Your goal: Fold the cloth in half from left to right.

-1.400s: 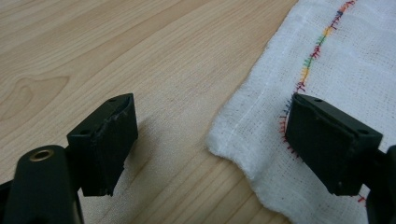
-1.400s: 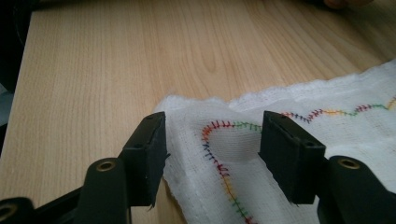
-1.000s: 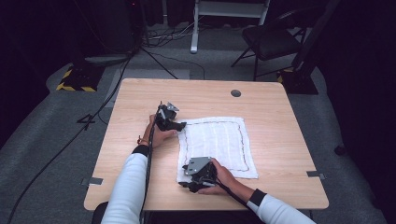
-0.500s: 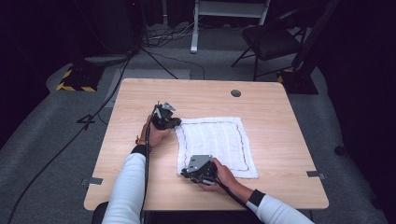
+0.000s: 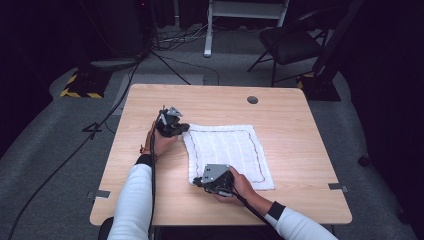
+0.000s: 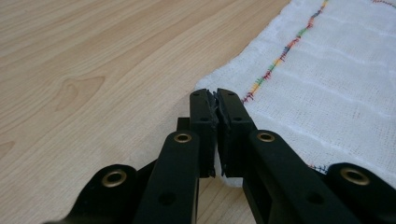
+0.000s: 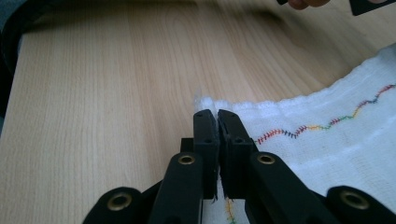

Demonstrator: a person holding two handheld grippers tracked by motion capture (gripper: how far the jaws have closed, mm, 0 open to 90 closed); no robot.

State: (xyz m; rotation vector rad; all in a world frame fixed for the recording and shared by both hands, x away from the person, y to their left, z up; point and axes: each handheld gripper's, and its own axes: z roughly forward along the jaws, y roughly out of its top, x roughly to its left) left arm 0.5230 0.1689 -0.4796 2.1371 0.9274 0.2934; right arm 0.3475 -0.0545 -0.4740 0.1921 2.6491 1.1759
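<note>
A white woven cloth with multicoloured stitched border (image 5: 227, 154) lay flat near the middle of the light wooden table (image 5: 295, 135). The left gripper (image 5: 183, 128) had its jaws pressed together on the cloth's far-left corner (image 6: 211, 91). The right gripper (image 5: 198, 181) had its jaws clamped on the near-left corner (image 7: 205, 103). Both corners sat at table level.

One white cloth (image 5: 227, 152), one table (image 5: 300, 130), two tools, one chair (image 5: 290, 42).
</note>
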